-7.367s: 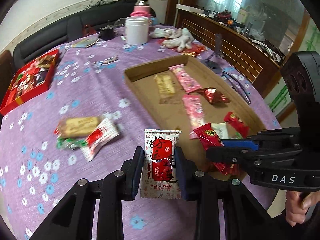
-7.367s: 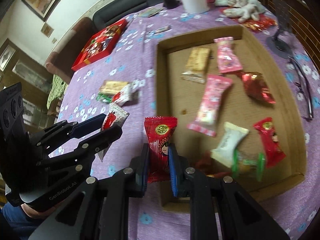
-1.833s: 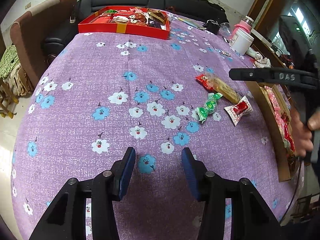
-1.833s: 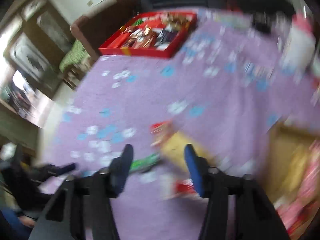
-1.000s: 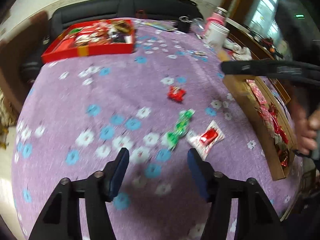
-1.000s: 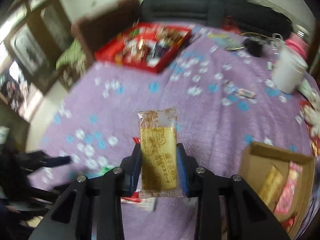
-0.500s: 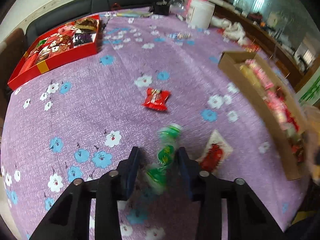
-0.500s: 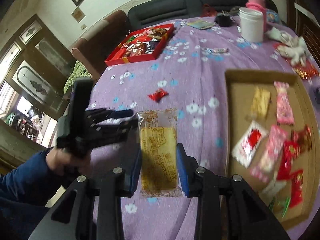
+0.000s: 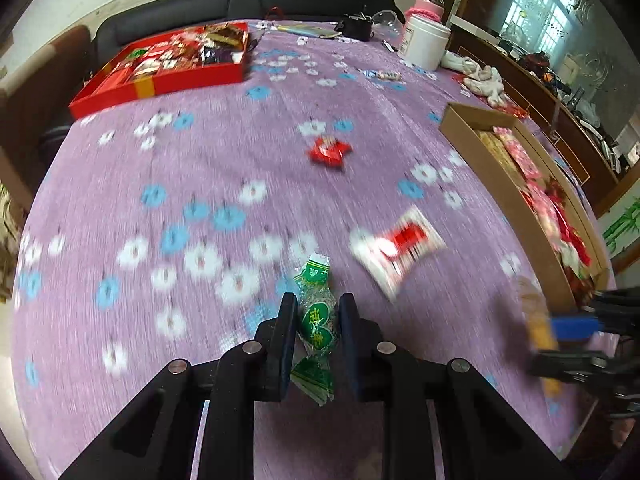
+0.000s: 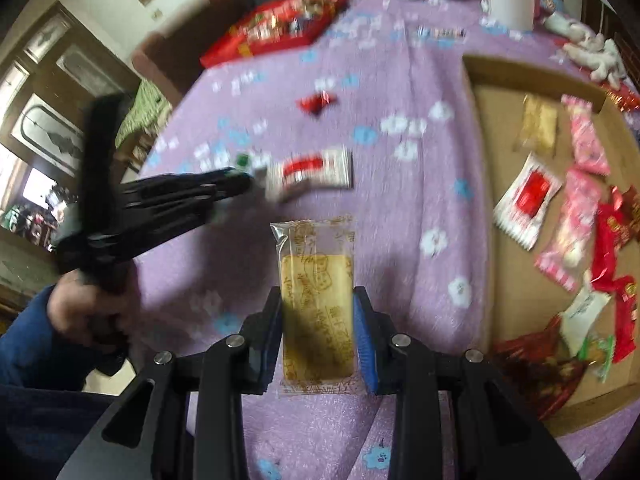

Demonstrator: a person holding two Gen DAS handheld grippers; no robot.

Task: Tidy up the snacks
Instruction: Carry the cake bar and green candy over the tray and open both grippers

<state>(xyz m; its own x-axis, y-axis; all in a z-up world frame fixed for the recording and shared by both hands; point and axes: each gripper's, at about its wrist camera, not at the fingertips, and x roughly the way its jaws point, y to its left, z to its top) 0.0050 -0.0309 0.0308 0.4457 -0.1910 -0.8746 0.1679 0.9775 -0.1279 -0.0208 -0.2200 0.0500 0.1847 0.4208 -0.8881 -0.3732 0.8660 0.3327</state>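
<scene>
Two loose packets lay on the purple flowered tablecloth (image 9: 224, 152) between us and the cardboard tray (image 10: 516, 184) of snacks: a white-and-red packet (image 9: 398, 246) and a small red candy (image 9: 330, 151). Beyond sat a red gift box (image 9: 160, 76) and white jar (image 9: 424, 42). Our left gripper (image 9: 316, 322) pinched a green candy (image 9: 316, 316), lengthwise along the fingers. Our right gripper (image 10: 318, 326) clamped a yellow biscuit packet (image 10: 316, 304), pointing forward, beside the tray.

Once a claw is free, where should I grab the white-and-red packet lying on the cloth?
Take the white-and-red packet across its short width at the middle, from above. It lies flat and loose on the cloth, and nothing crowds its long edges. Blur hides its seams.
</scene>
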